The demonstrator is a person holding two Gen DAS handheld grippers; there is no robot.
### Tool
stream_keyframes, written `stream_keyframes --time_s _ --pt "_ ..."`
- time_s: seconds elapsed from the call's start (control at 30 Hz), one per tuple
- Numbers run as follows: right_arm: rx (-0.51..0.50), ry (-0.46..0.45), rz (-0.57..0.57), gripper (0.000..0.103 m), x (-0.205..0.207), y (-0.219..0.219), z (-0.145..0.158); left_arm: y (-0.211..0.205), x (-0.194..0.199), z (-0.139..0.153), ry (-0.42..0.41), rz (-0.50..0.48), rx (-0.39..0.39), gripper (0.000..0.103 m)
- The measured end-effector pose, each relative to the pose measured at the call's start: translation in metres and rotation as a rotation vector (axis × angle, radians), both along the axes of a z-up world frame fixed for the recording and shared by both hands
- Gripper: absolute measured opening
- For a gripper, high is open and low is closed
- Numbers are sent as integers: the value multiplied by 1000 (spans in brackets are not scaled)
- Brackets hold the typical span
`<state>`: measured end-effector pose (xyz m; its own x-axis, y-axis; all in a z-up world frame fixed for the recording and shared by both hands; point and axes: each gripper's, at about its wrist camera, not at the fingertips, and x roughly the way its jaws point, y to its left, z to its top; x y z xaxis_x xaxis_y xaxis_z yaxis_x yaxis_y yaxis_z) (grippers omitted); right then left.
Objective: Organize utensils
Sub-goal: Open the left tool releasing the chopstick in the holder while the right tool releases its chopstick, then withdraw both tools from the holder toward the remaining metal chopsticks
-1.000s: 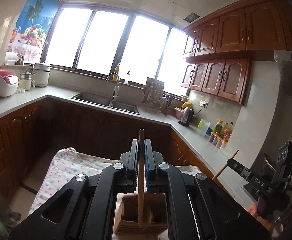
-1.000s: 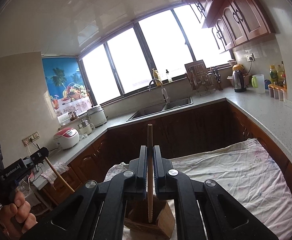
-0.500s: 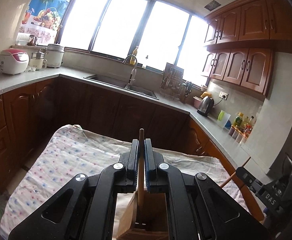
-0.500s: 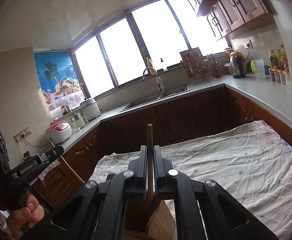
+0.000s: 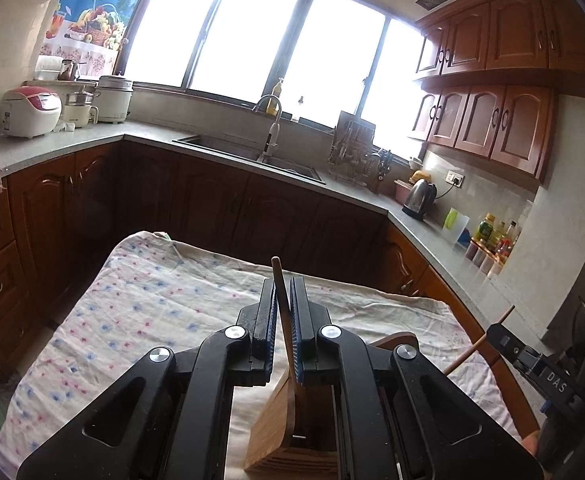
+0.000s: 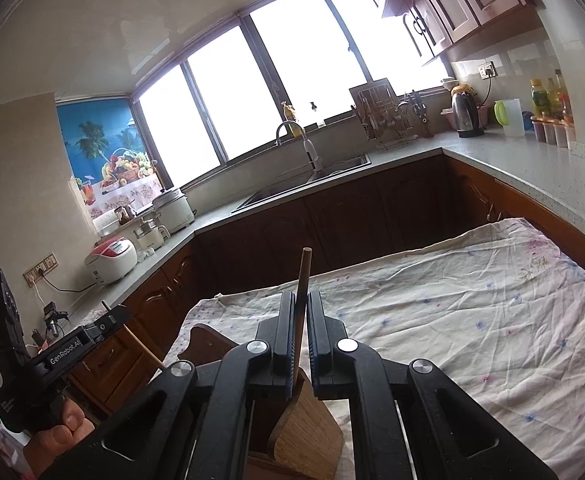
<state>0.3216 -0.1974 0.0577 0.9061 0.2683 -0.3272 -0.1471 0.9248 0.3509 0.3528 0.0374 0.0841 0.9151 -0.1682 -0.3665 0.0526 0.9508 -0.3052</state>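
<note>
Each wooden utensil (image 5: 282,304) (image 6: 302,300) stood in the wooden holder (image 5: 280,432) on the cloth-covered counter (image 5: 140,304). The left gripper (image 5: 282,320) and right gripper (image 6: 301,328), clamped half a second earlier, had parted to a narrow gap, releasing the now tilted handles. Judged: both placements complete; withdrawal should follow.
</note>
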Motion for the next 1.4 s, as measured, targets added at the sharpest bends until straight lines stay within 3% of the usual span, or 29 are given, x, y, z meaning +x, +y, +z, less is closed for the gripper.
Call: stream_keyframes --time_s 0.13,0.17,0.2,0.23,0.27,0.3,0.33,0.37,0.4,0.57,0.77,1.07,1.4 --pt "6 11 6 8 1 -1 2 0 -1 2 12 -5 3 9" --pt "9 15 14 11 2 0 2 0 -2 3 14 -7 3 18" --pt "14 19 20 11 2 -1 3 0 -5 4 16 -2 6 38" --pt "21 24 23 16 2 -2 3 0 -8 6 12 7 5 51" --pt "29 24 24 30 1 -4 3 2 -14 7 -4 12 -2 68" --pt "37 19 27 40 0 -5 4 3 -19 9 -17 20 -6 75" --pt "42 10 26 62 -4 -7 6 4 -23 12 -16 25 -4 78" --pt "50 -4 25 75 -8 -9 8 5 -26 13 -10 31 -4 85" --pt "57 -19 23 78 -14 -11 9 7 -31 14 -8 34 -9 88" --pt "79 -32 8 90 -37 -25 17 16 -54 14 20 39 -36 94" --pt "99 -21 -9 95 -72 -41 15 17 -89 6 54 27 -46 95" --pt "115 11 -50 95 -132 -65 0 10 -146 -22 126 -9 -53 95" --pt "116 68 -106 95 -189 -90 -32 0 -185 -48 186 -40 -46 95"
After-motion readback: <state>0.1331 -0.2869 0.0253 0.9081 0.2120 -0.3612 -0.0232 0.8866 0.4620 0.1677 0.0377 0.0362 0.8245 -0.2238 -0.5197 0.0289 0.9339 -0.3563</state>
